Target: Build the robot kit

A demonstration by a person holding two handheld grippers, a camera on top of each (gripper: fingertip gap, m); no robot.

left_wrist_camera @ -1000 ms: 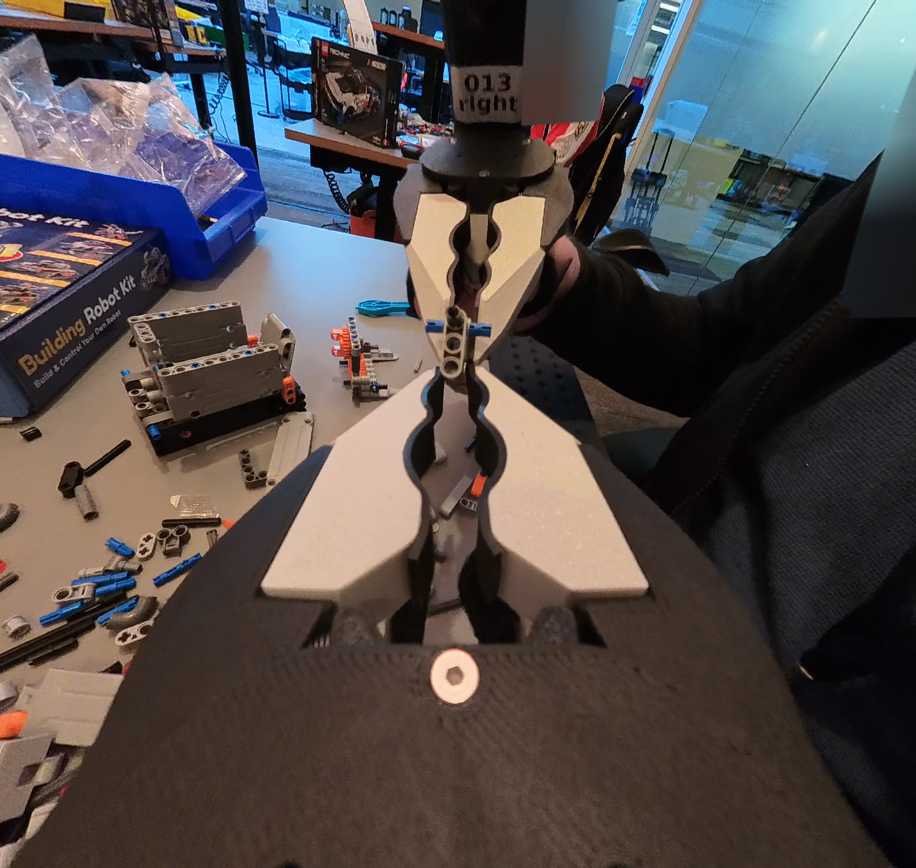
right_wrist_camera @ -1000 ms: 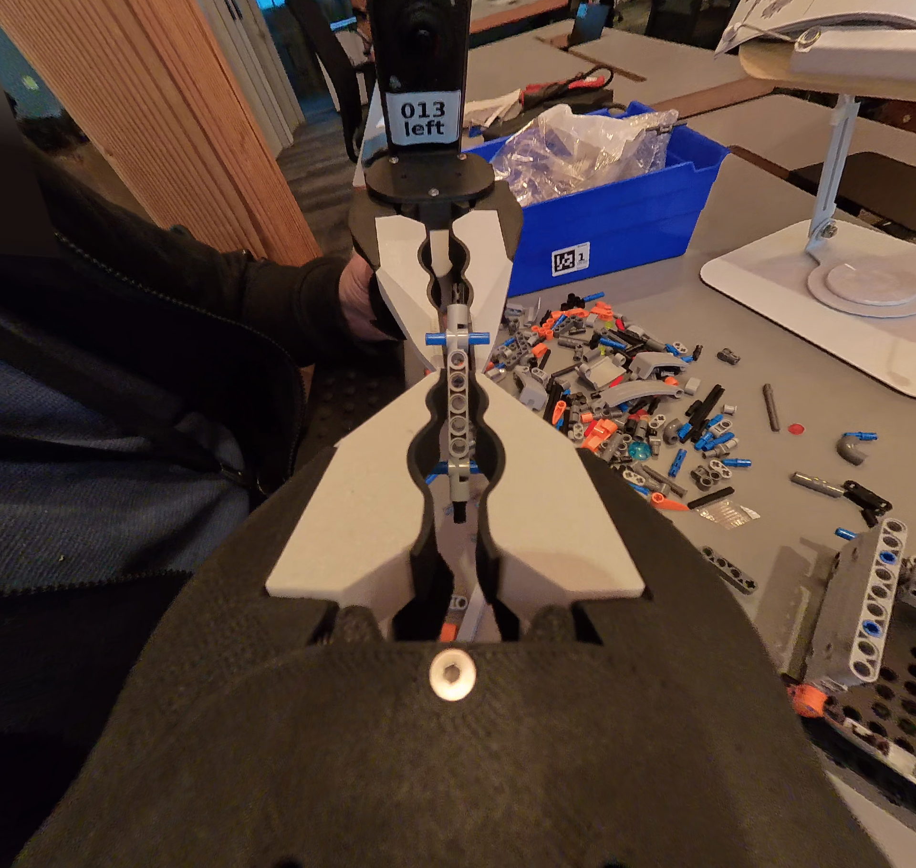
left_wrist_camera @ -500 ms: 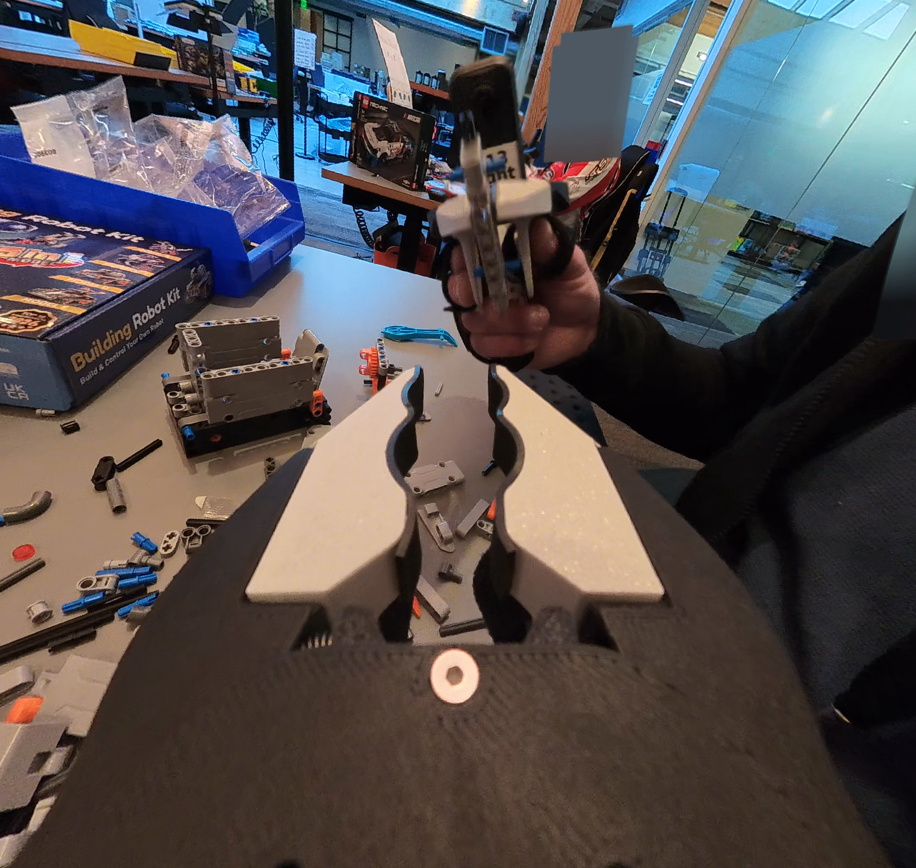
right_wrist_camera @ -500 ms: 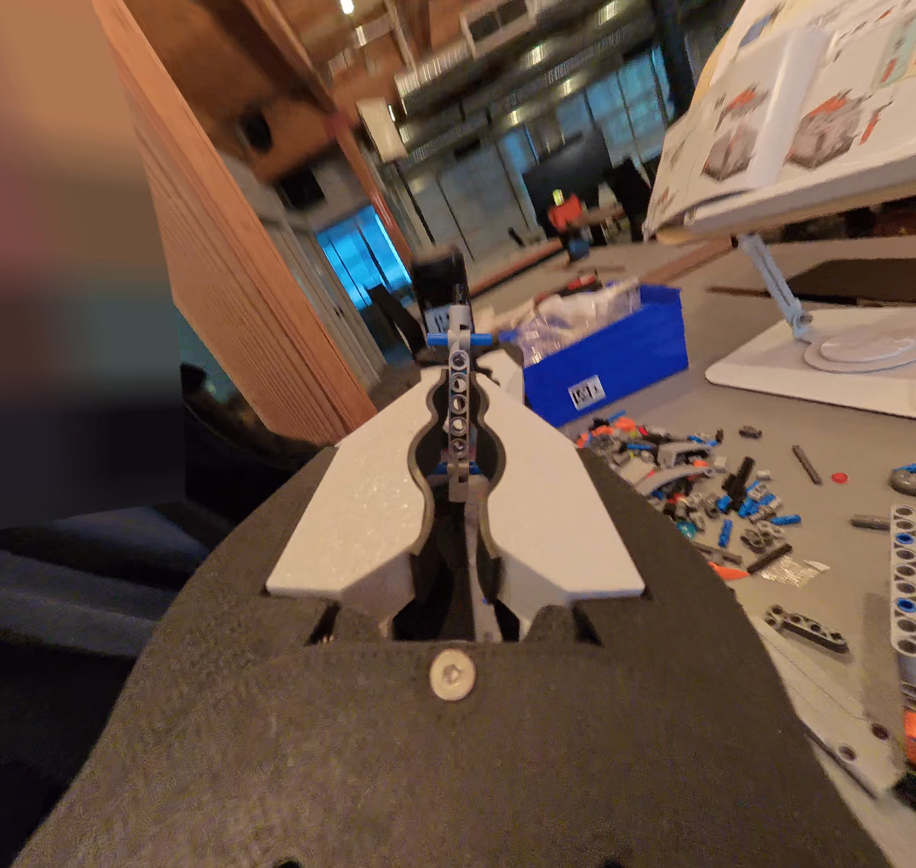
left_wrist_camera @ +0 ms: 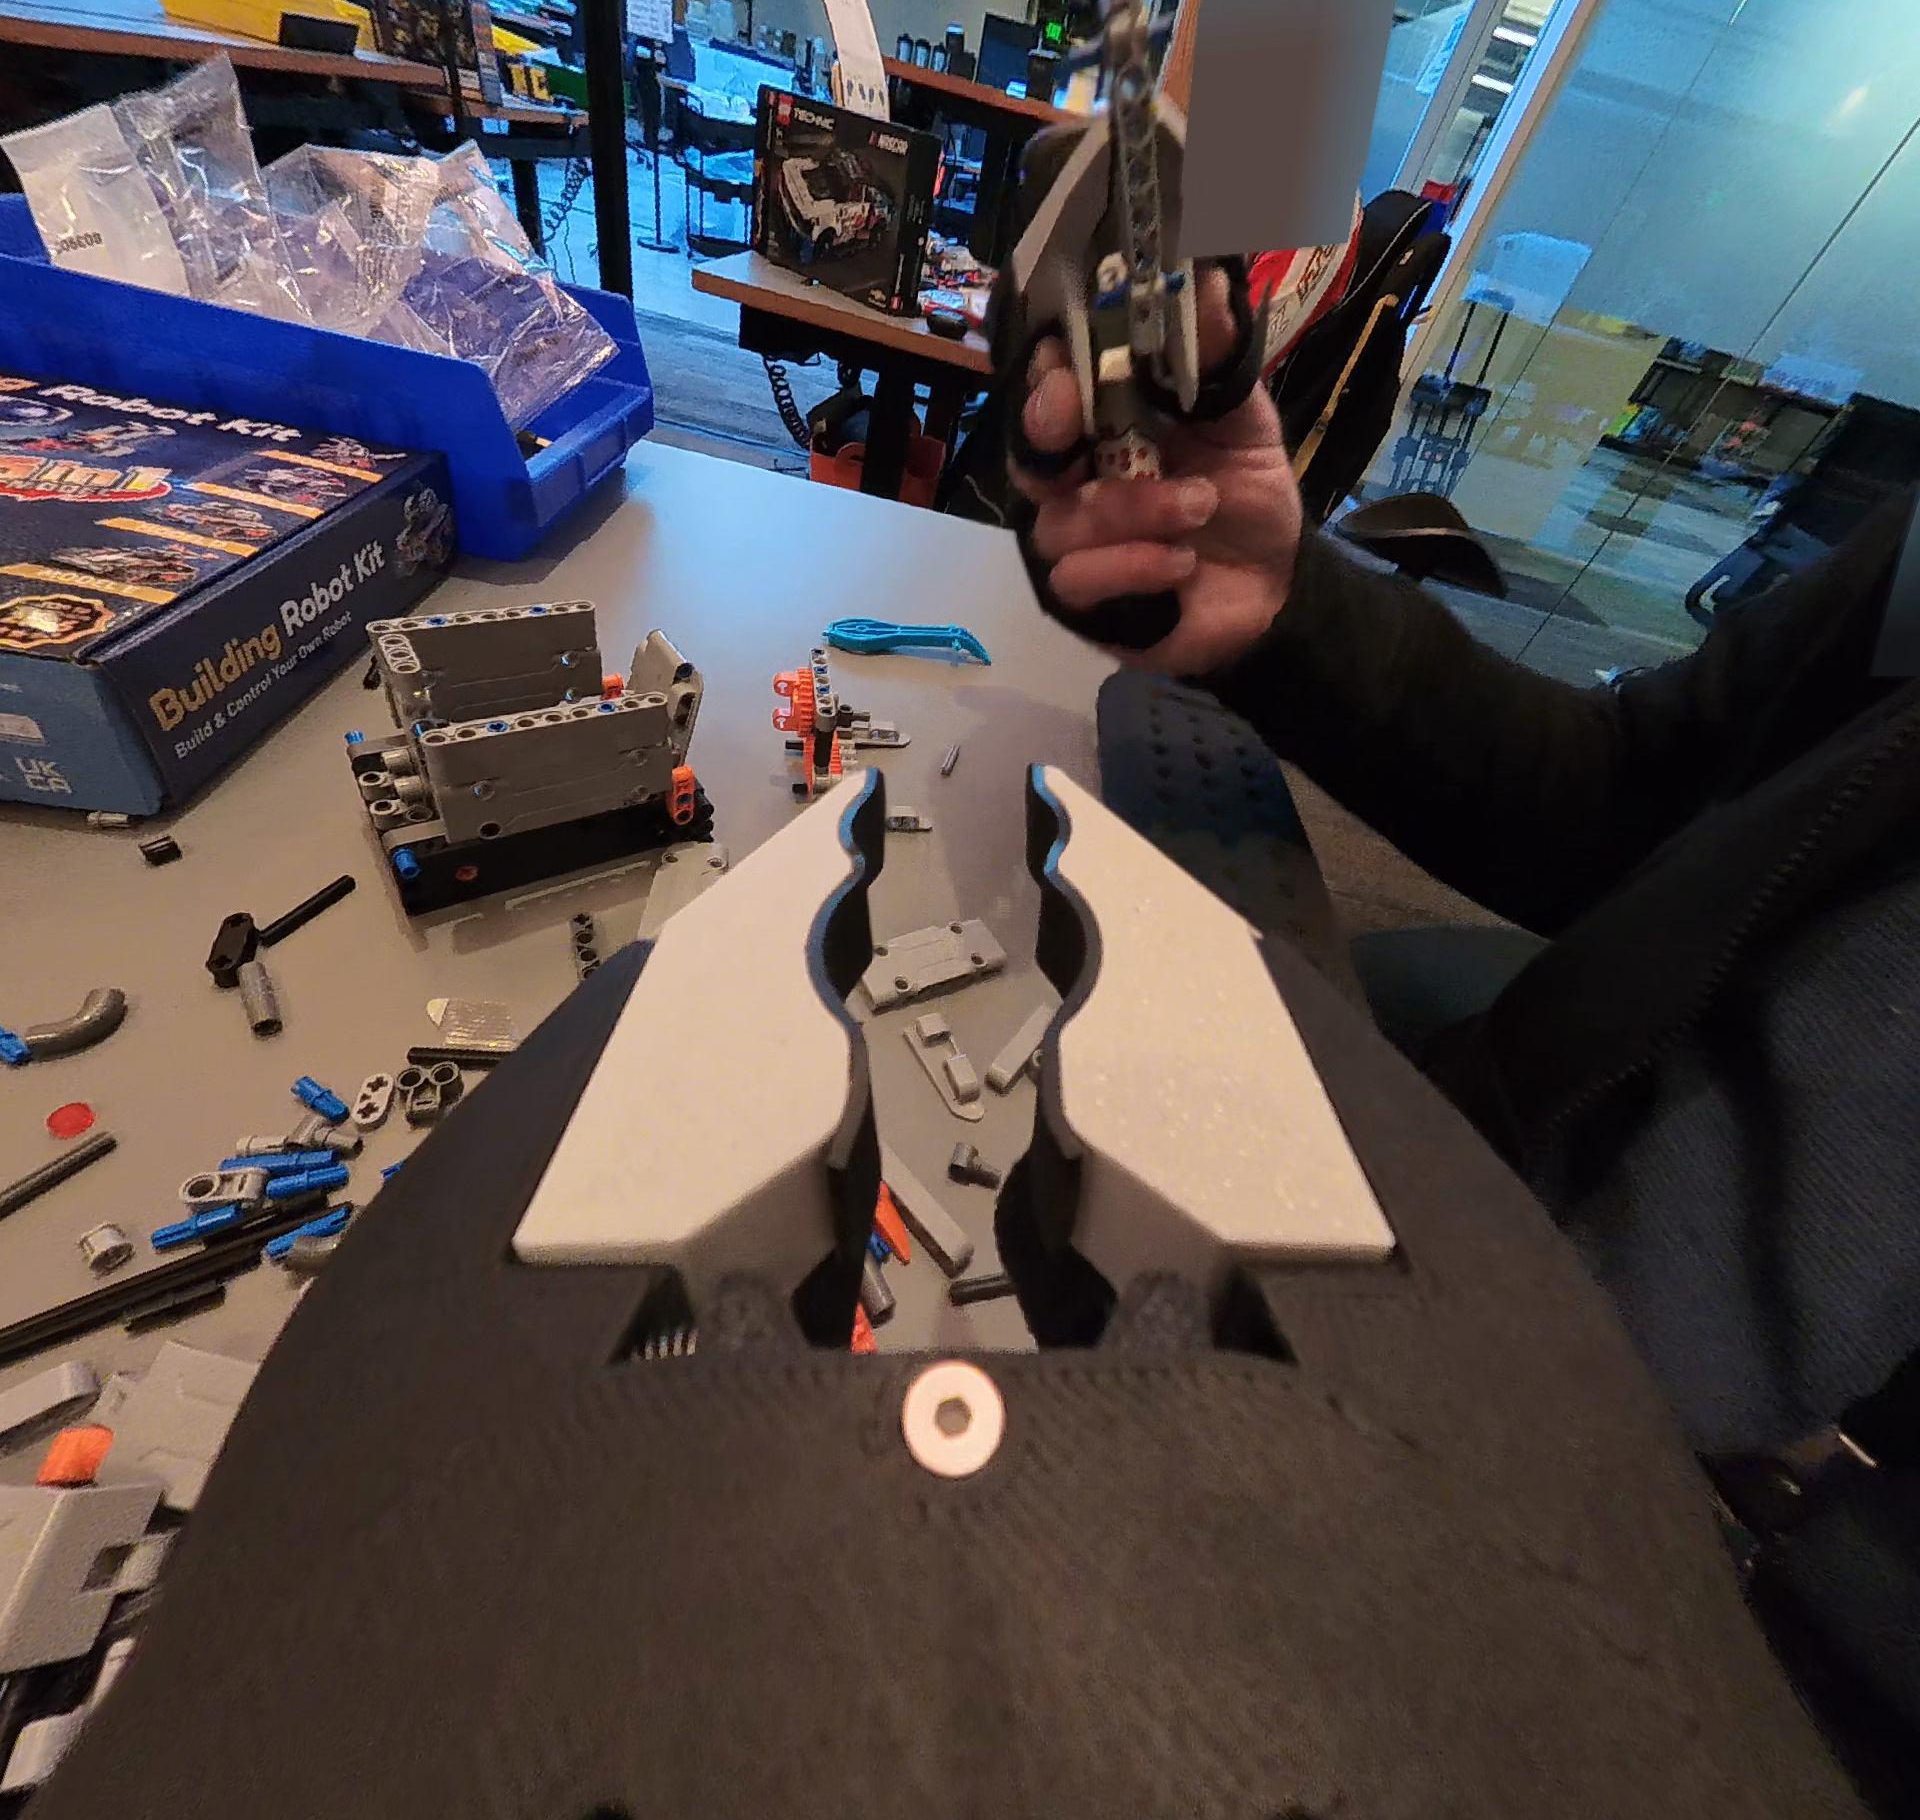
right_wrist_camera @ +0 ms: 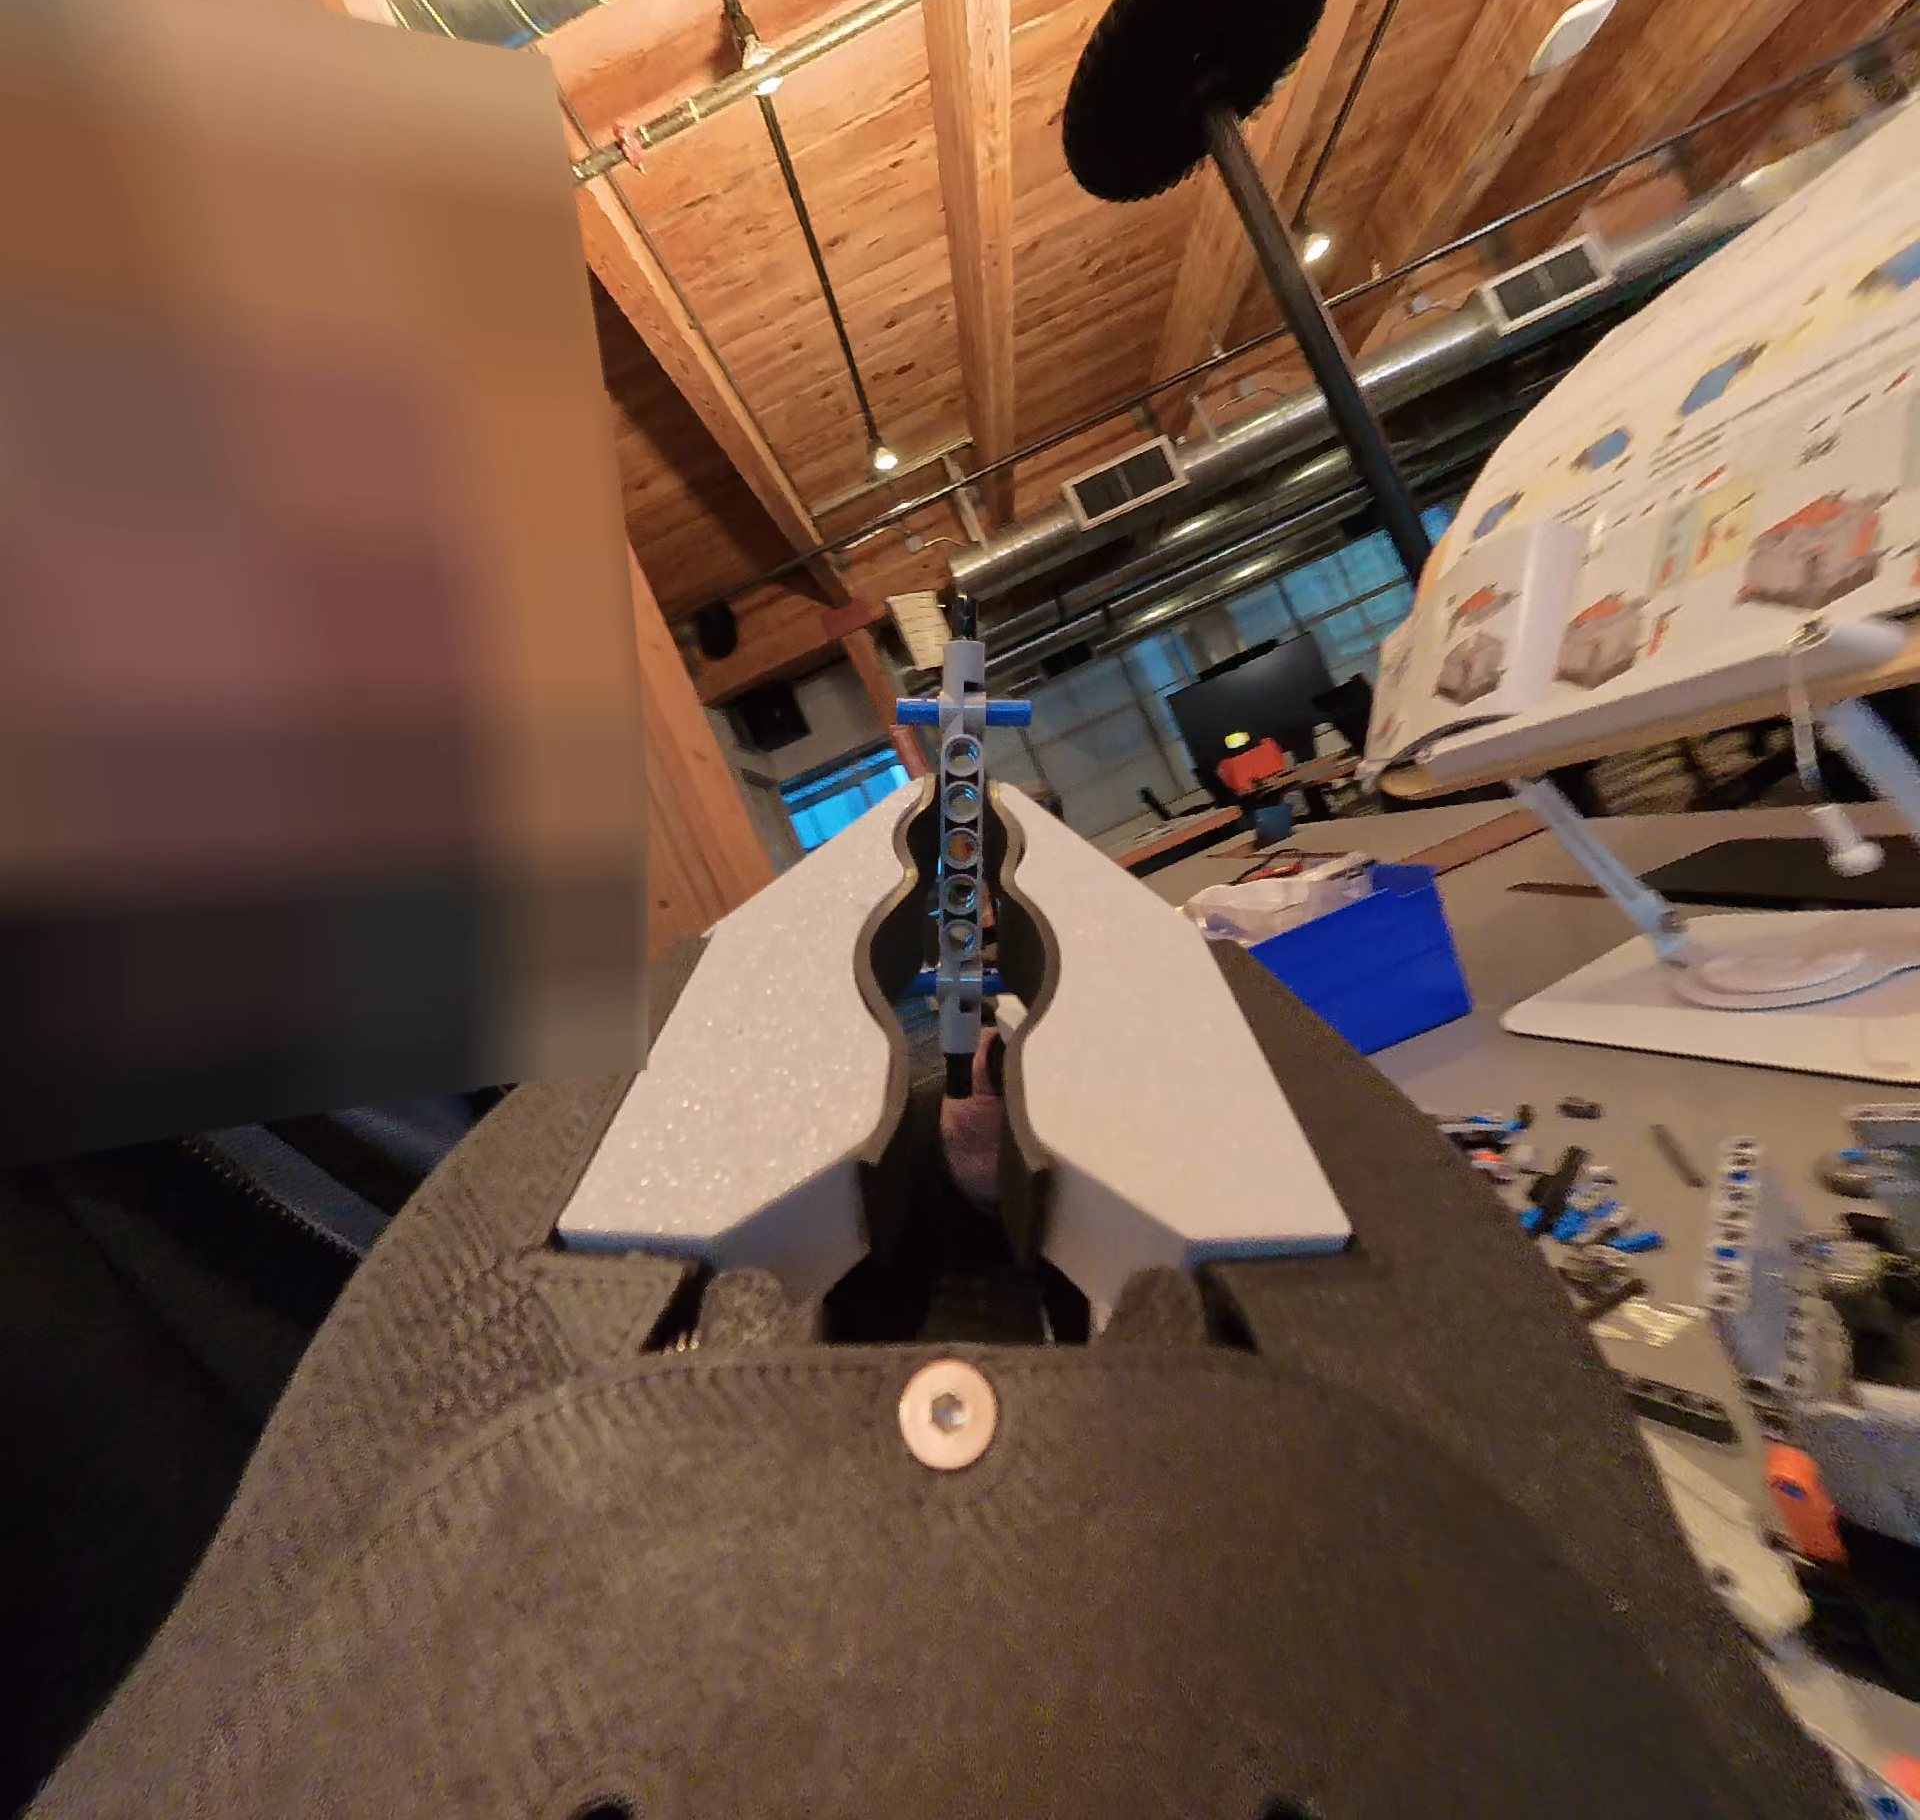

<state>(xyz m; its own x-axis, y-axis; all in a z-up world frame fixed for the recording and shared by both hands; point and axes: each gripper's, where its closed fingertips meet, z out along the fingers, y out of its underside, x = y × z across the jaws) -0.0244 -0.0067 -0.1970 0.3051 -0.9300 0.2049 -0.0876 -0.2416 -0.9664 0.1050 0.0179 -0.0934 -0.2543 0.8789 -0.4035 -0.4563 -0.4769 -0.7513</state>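
The right gripper (right_wrist_camera: 958,804) clamps a grey studless beam with blue pins (right_wrist_camera: 960,866), raised at frame centre. The left gripper (left_wrist_camera: 954,794) gapes empty above scattered parts on the grey table (left_wrist_camera: 727,565).

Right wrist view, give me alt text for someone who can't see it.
The right gripper, tilted up toward a wooden ceiling, is shut on a grey holed beam with blue pins. To the right, a grey table holds a blue bin, scattered parts and an instruction booklet on a stand.
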